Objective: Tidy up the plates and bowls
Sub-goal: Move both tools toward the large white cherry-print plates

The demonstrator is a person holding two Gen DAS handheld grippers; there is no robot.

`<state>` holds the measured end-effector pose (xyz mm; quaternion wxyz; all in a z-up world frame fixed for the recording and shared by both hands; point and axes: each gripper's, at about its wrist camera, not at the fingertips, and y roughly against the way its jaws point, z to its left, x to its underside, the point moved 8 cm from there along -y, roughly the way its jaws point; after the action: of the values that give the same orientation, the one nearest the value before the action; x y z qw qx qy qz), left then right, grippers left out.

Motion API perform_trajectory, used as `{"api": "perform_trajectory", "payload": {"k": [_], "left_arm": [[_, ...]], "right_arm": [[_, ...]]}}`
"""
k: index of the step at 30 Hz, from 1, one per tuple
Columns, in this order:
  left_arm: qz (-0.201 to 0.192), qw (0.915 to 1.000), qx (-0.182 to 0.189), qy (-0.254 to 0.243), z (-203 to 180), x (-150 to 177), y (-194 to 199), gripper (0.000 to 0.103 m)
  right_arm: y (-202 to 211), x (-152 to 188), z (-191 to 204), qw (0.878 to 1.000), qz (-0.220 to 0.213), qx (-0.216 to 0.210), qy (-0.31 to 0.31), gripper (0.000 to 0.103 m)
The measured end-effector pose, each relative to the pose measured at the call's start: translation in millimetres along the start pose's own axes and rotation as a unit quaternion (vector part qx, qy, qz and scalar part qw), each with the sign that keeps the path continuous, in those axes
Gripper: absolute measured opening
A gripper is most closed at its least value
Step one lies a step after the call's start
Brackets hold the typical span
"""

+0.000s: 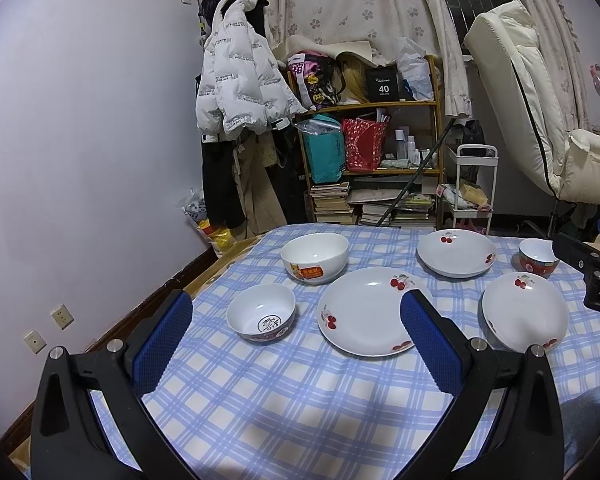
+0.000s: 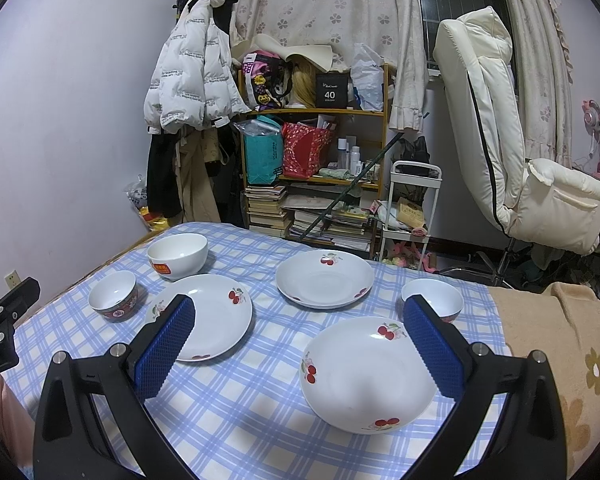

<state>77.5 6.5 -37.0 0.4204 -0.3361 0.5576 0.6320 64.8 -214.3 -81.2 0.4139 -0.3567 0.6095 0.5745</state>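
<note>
Three white cherry-print plates lie on the blue checked tablecloth: a middle one (image 1: pixel 368 310) (image 2: pixel 216 316), a far one (image 1: pixel 456 253) (image 2: pixel 325 278) and a near right one (image 1: pixel 525 311) (image 2: pixel 366 374). Three bowls stand there: a large white bowl with a sticker (image 1: pixel 314 258) (image 2: pixel 177 255), a small patterned bowl at the left (image 1: pixel 261 312) (image 2: pixel 114 295), and a small red bowl at the right (image 1: pixel 538 257) (image 2: pixel 434 299). My left gripper (image 1: pixel 296 320) is open and empty above the near left of the table. My right gripper (image 2: pixel 300 320) is open and empty above the near right plate.
The table (image 2: pixel 260 420) has a wall along its left side. Behind it stand a cluttered wooden shelf (image 1: pixel 370 108), hanging coats (image 1: pixel 236 80), a small white cart (image 2: pixel 410 208) and a white recliner chair (image 2: pixel 520 152). A beige flowered blanket (image 2: pixel 560 340) lies to the table's right.
</note>
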Motion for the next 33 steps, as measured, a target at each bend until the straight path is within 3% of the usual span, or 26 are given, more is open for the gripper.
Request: {"api": "perform_trajectory", "payload": {"k": [3, 12, 20, 26, 33], "left_arm": [[0.027, 0.9995, 0.018, 0.007, 1, 3, -8, 0.102], [0.098, 0.9946, 0.023, 0.026, 6, -6, -40, 0.102], [0.186, 0.9808, 0.043, 0.039, 5, 0, -90, 0.102], [0.222, 0.9732, 0.022, 0.055, 4, 4, -122, 0.102], [0.275, 0.9589, 0.029, 0.065, -7, 25, -160, 0.102]], "right_arm": [[-5, 6, 1, 1.0, 0.023, -0.004, 0.004, 0.103], [-32, 4, -2, 0.998, 0.058, -0.031, 0.002, 0.103], [-65, -12, 16, 0.994, 0.087, -0.051, 0.028, 0.098], [-102, -22, 30, 0.991, 0.111, -0.071, 0.035, 0.098], [-159, -23, 51, 0.983, 0.151, -0.088, 0.048, 0.096]]}}
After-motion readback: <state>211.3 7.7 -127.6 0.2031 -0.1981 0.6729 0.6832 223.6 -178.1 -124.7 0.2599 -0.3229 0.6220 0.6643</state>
